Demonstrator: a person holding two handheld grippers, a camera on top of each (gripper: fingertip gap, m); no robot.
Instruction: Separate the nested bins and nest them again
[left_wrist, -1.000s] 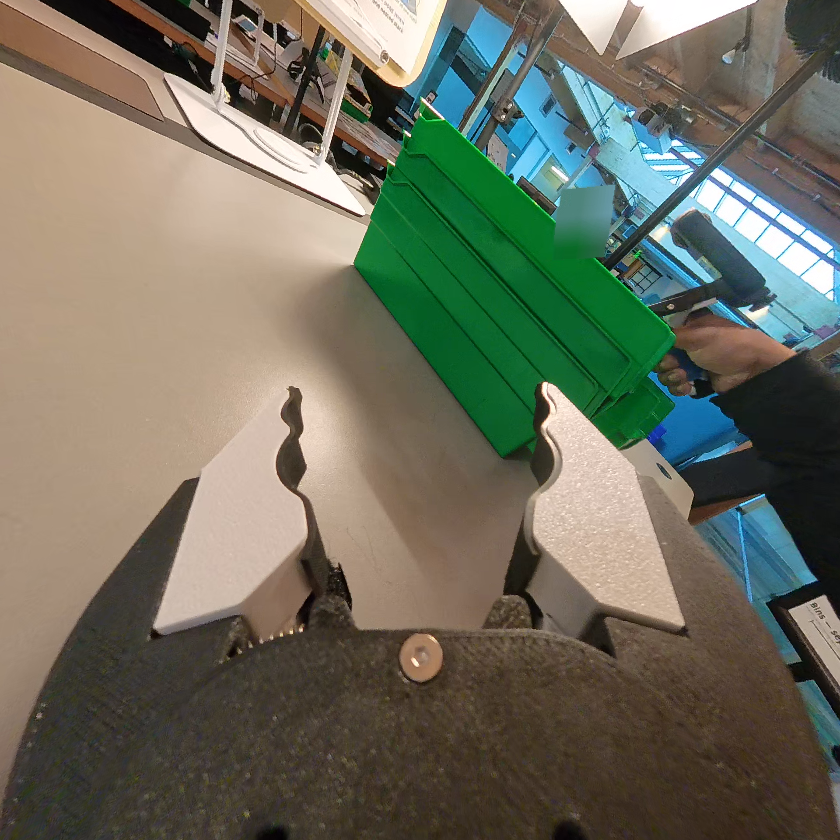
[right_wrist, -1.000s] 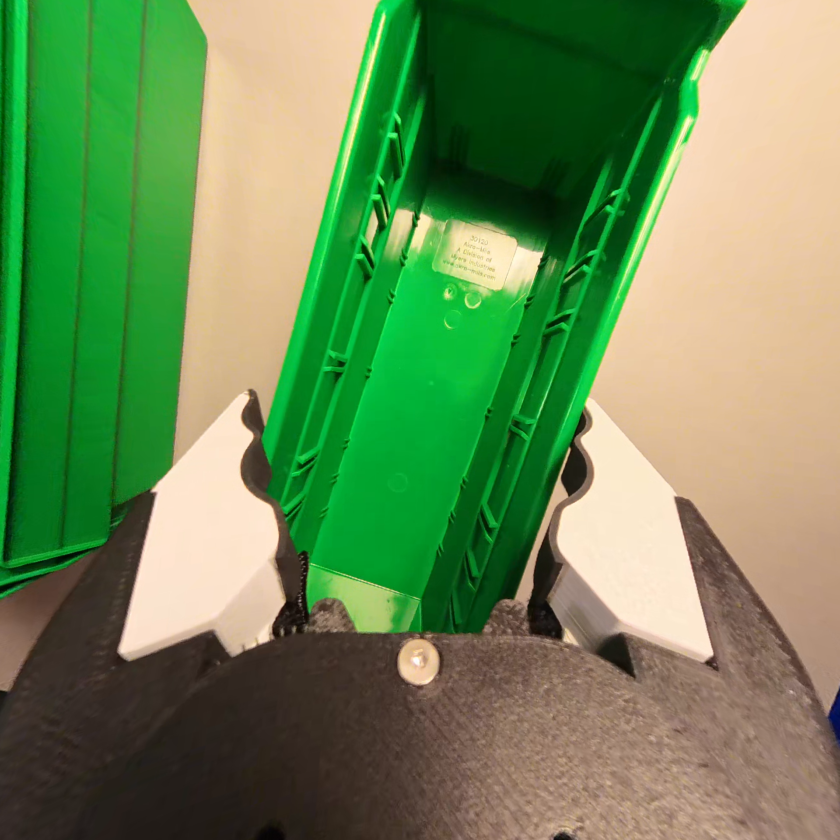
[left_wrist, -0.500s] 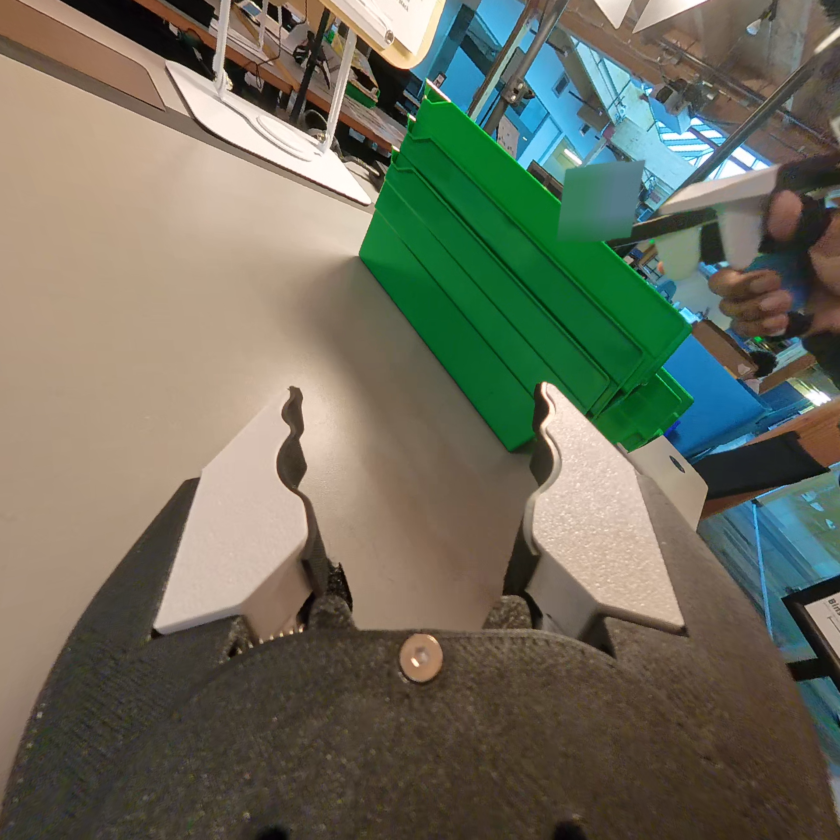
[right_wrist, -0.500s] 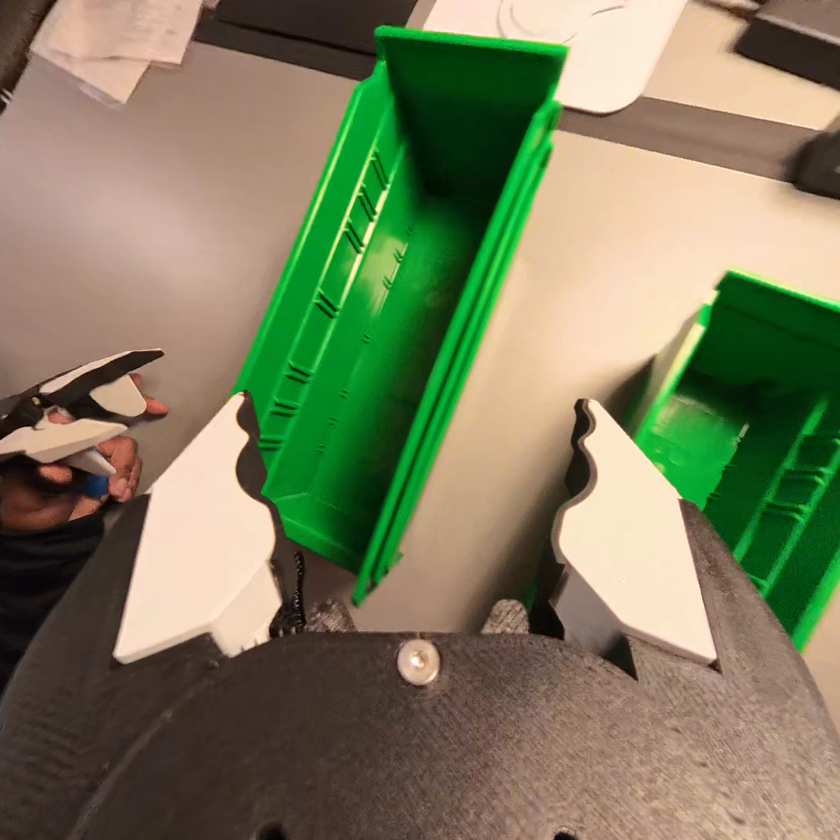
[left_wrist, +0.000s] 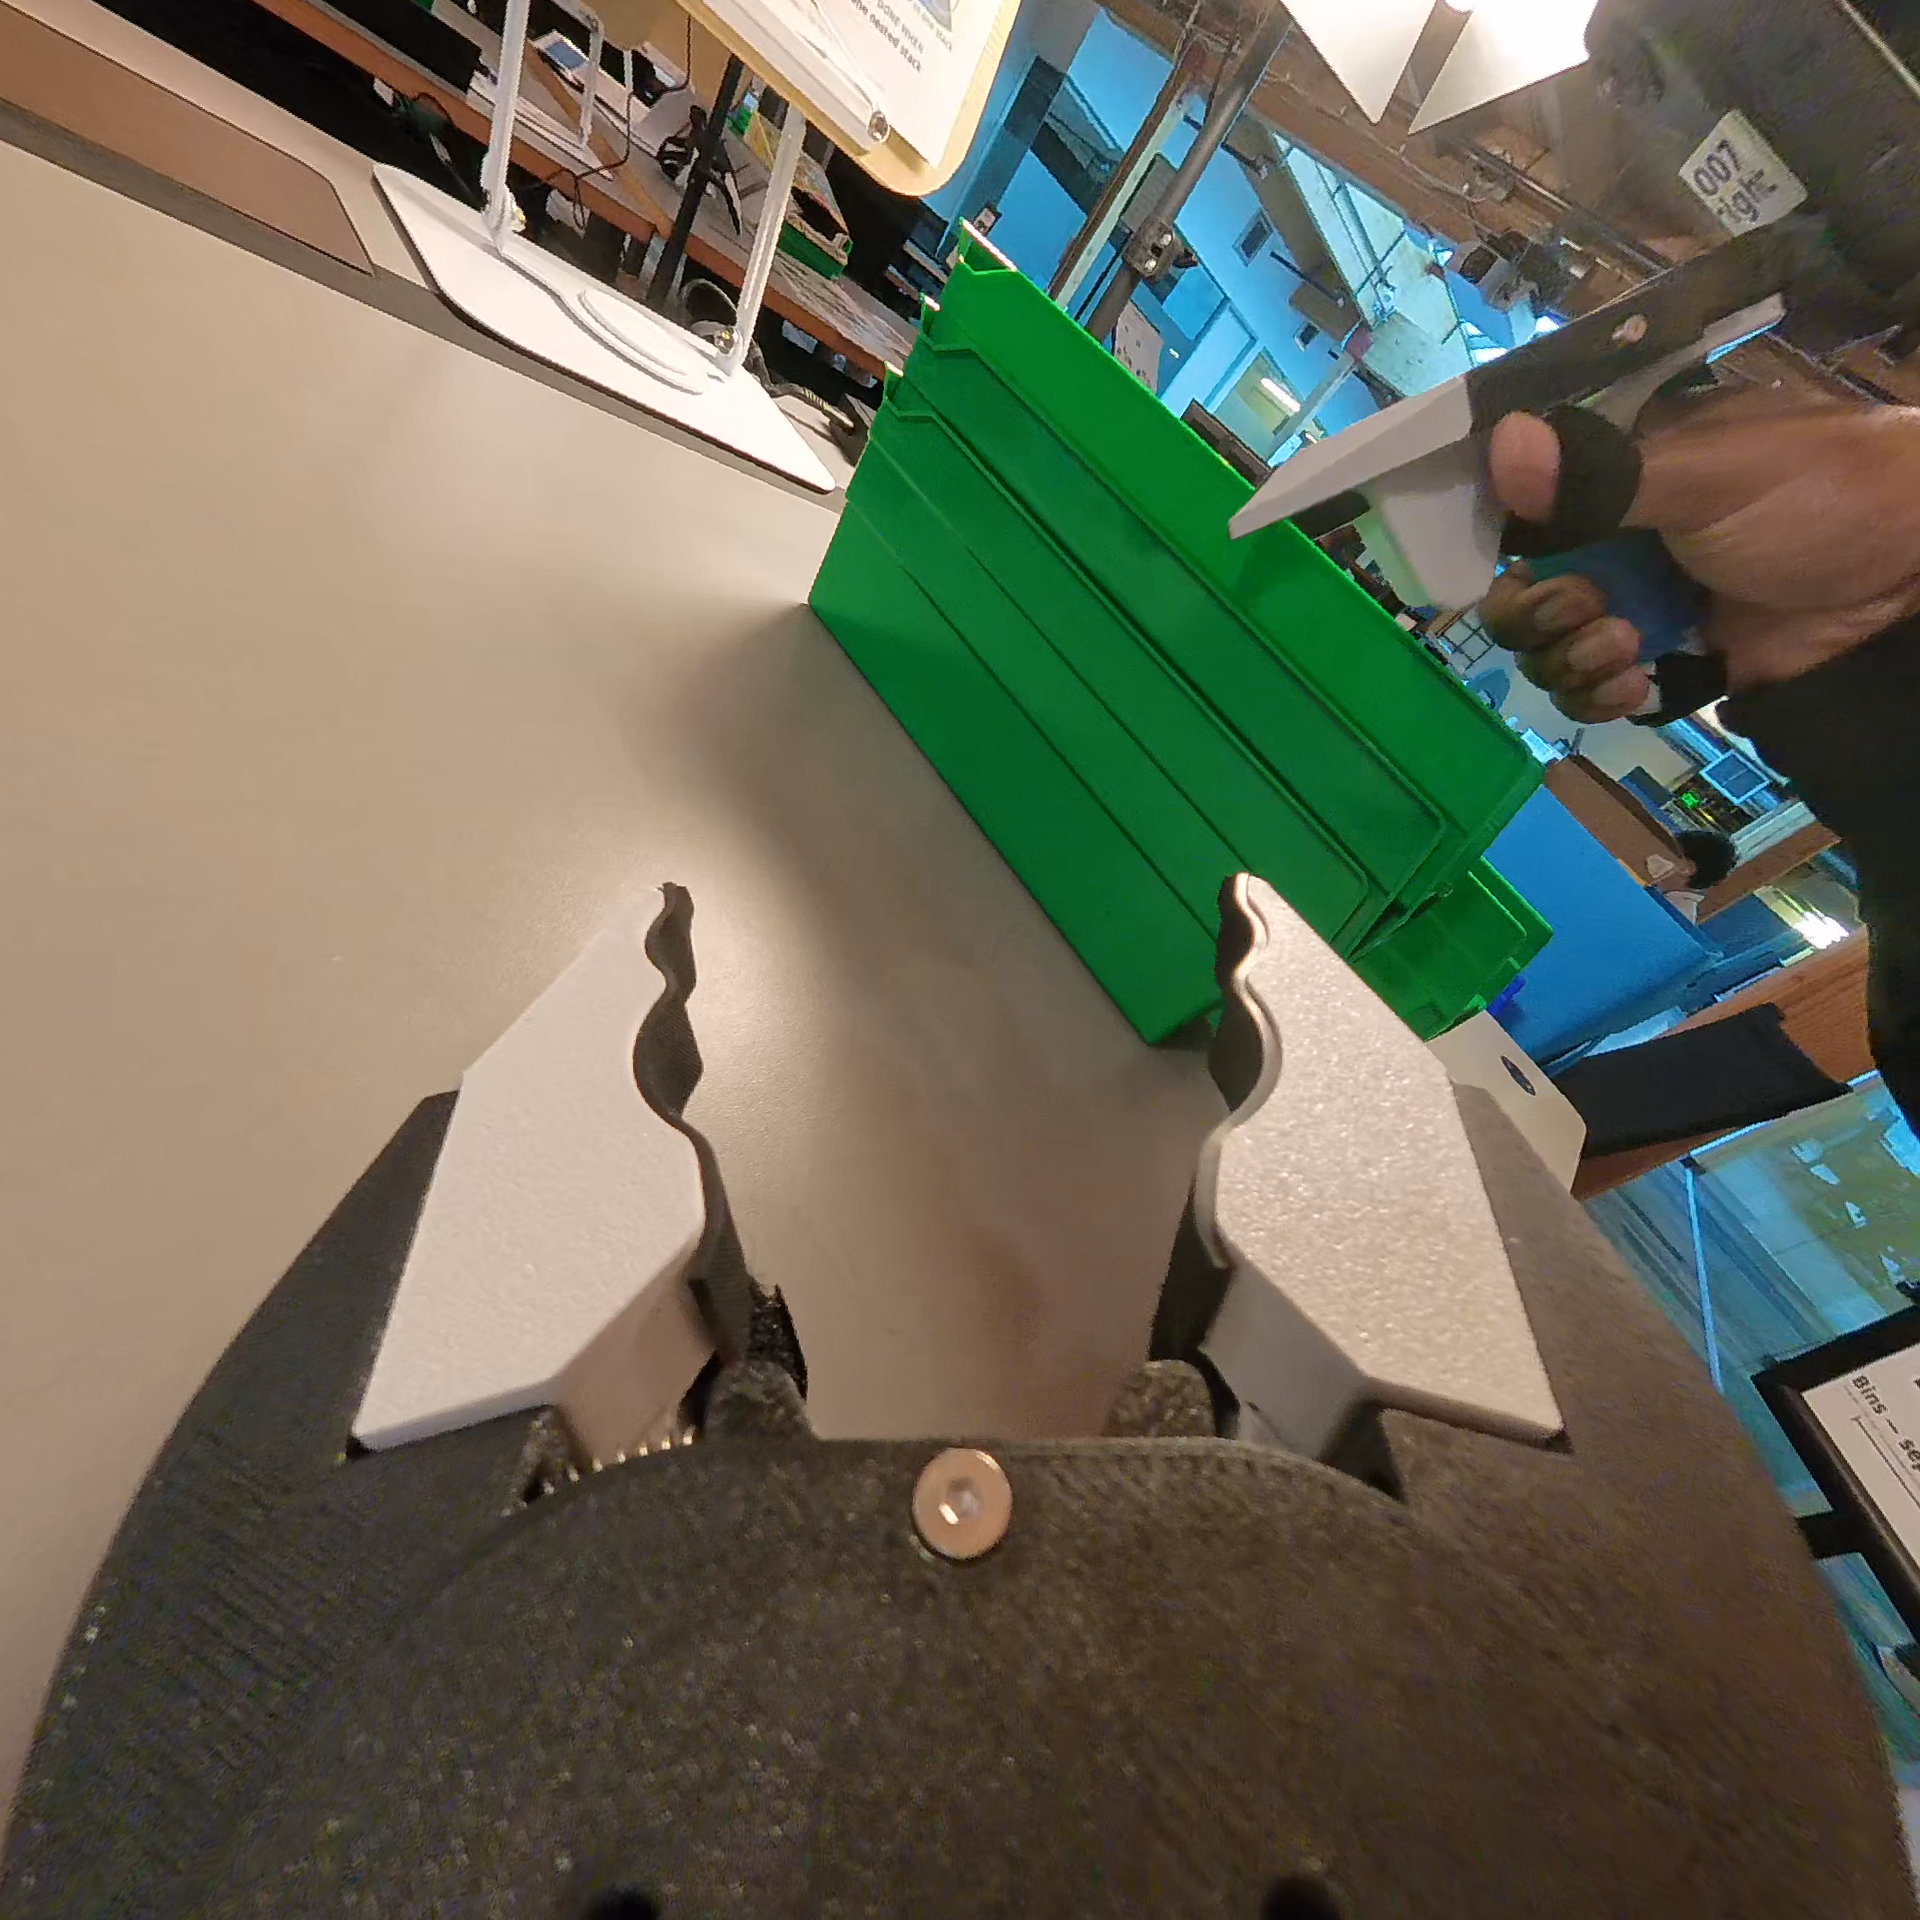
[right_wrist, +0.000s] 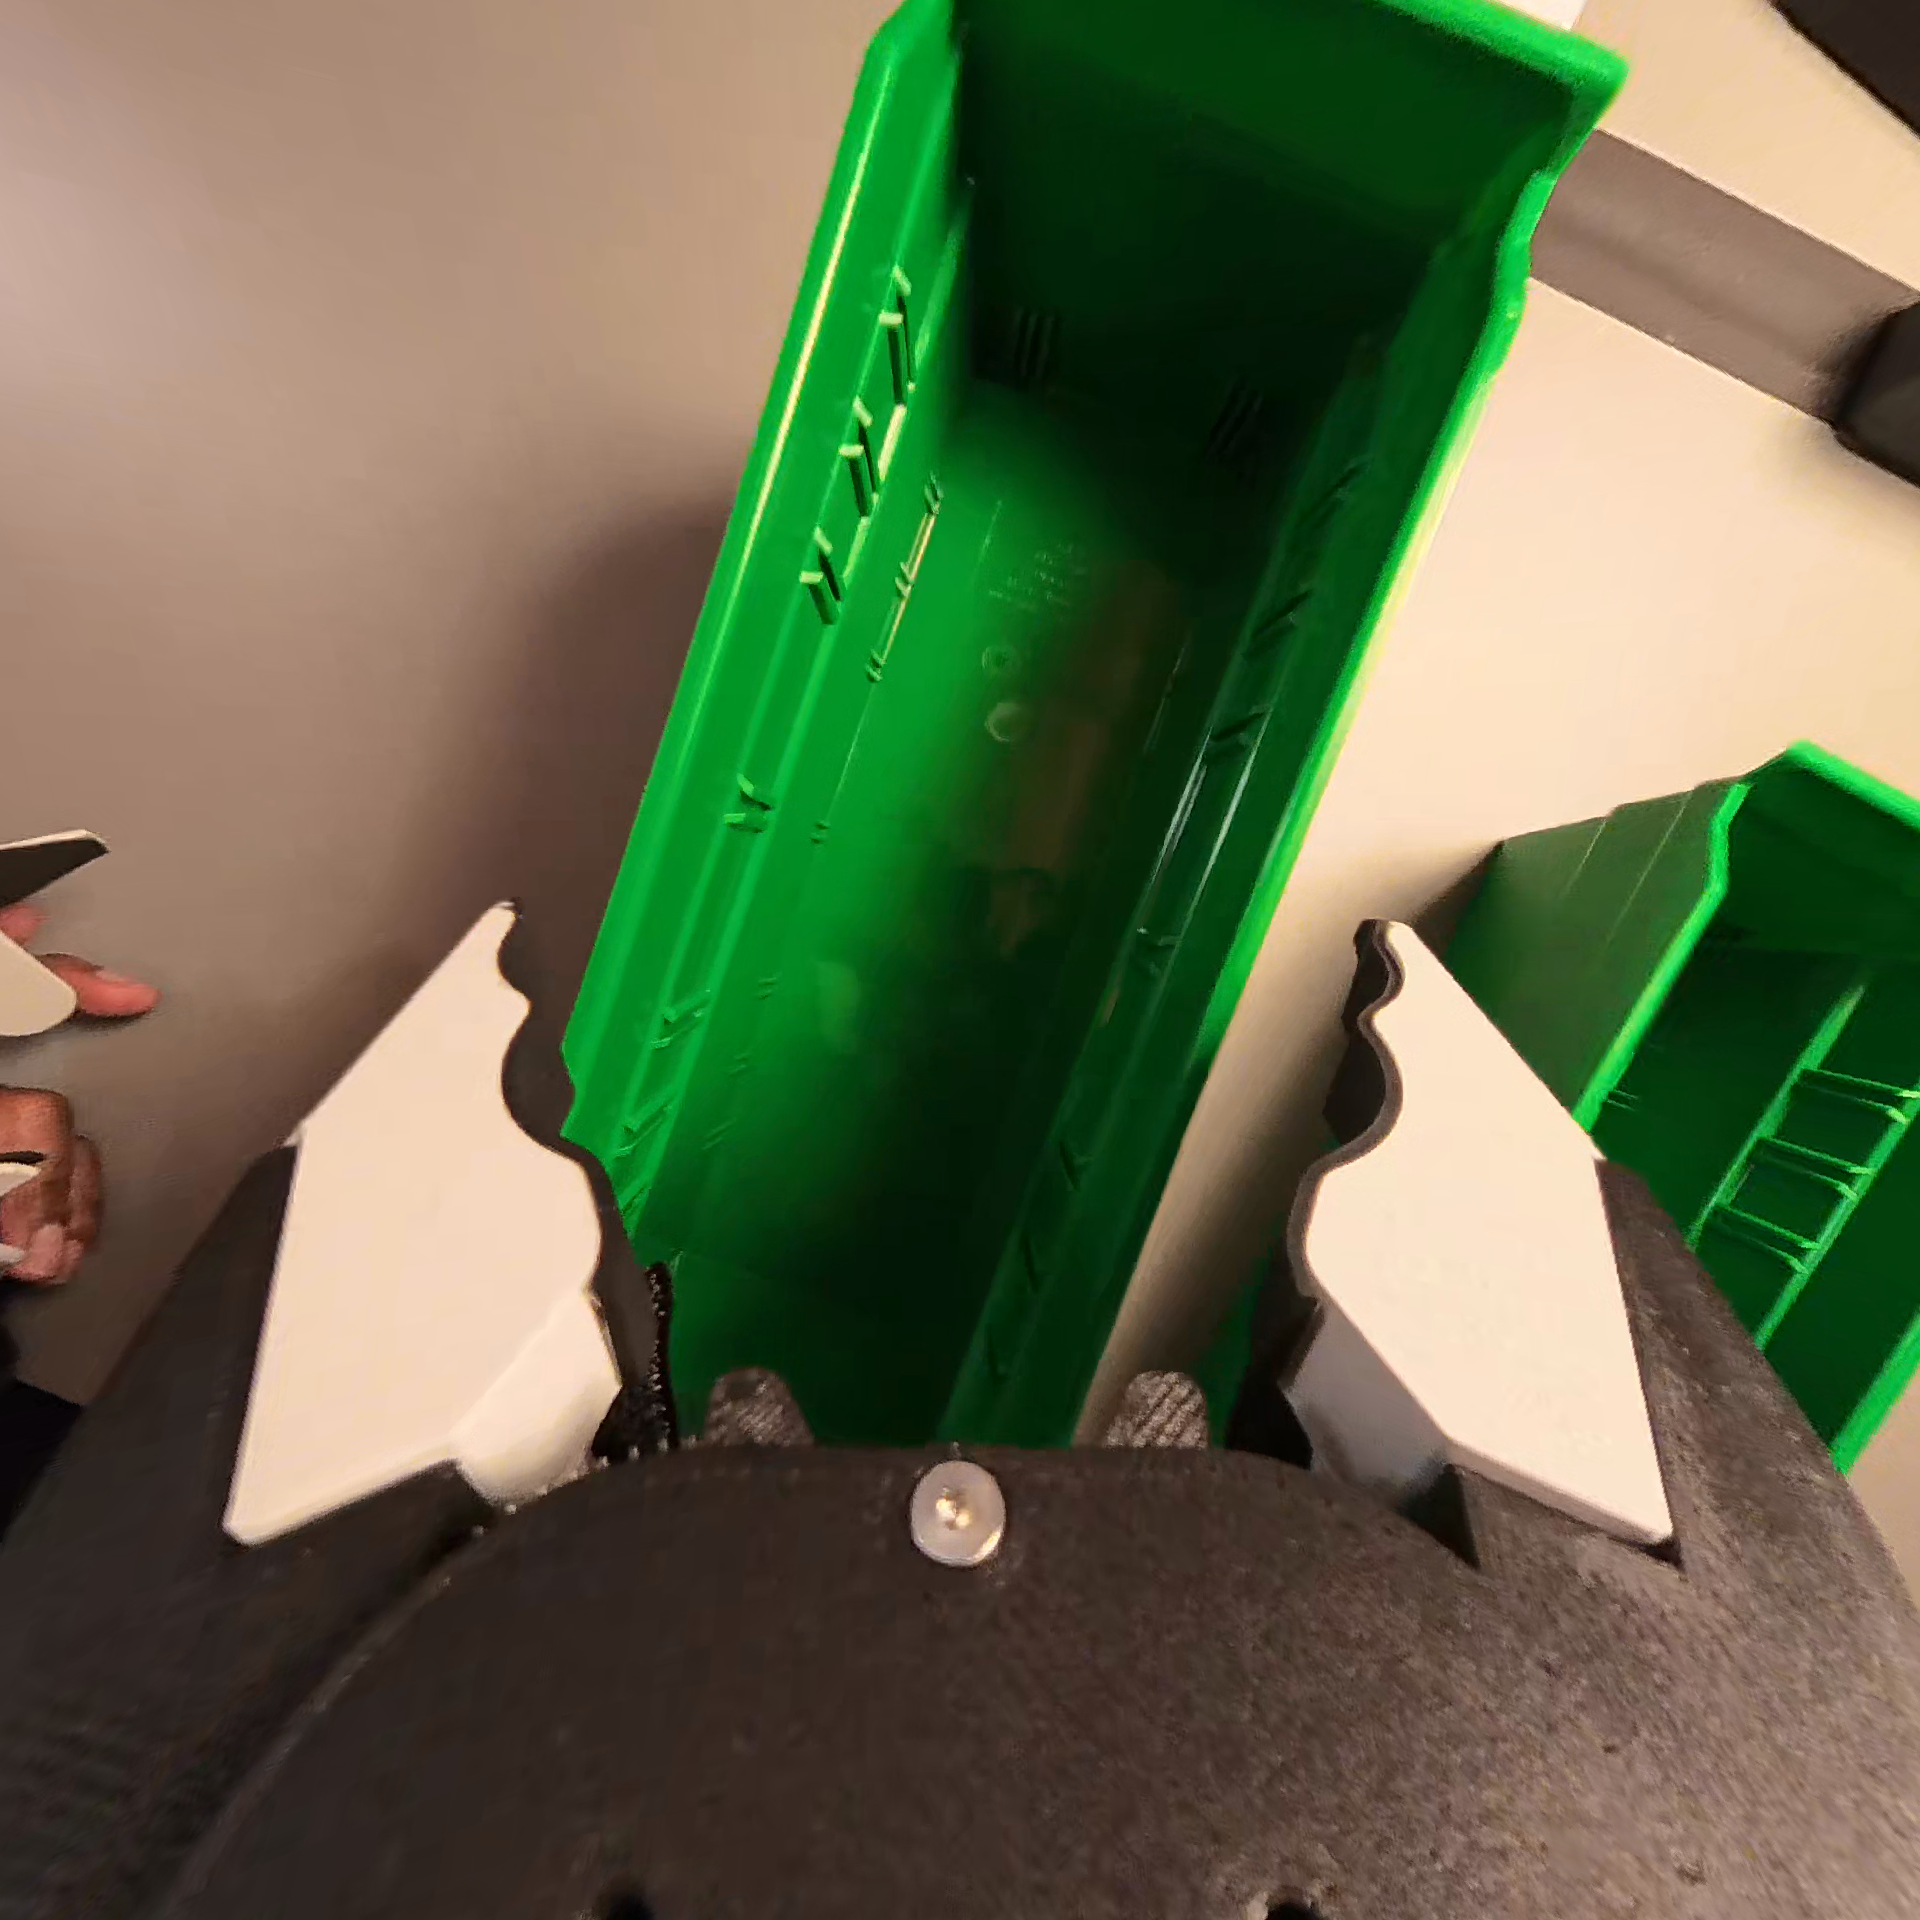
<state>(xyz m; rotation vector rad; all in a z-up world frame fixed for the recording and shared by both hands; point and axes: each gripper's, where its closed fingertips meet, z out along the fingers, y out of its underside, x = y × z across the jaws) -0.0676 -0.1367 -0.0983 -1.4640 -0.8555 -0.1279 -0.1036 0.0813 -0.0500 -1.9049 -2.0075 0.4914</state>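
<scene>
In the left wrist view, we hold our left gripper (left_wrist: 951, 904) low over a plain grey table (left_wrist: 312, 675). Its two pale fingers (left_wrist: 582, 1122) stand apart with only bare table between them, gripping nothing. Just past the right fingertip, in the middle right of the frame, stands a nested stack of green bins (left_wrist: 1122, 707), seen from its long side, with stepped rims one above the other. A second green bin (left_wrist: 1455, 966) shows partly behind the stack's near end. In the upper right, our right hand (left_wrist: 1704, 561) holds the right gripper (left_wrist: 1351, 488) in the air above the stack; we see one pale finger of it pointing left. A white stand base (left_wrist: 582, 301) sits at the upper left, at the table's far edge.

In the right wrist view, we look down into the stack's open top (right_wrist: 1039, 727), which runs from the bottom centre to the top of the frame. The right gripper's fingers (right_wrist: 436, 1195) are spread wide on either side of the near end. The left finger is just beside the bin's wall, and bare table shows between the right finger and the bin, so the fingers are open and do not grip it. The separate green bin (right_wrist: 1766, 1039) lies at the right edge, apart from the stack. At the left edge the left hand (right_wrist: 52, 1143) shows in part.
</scene>
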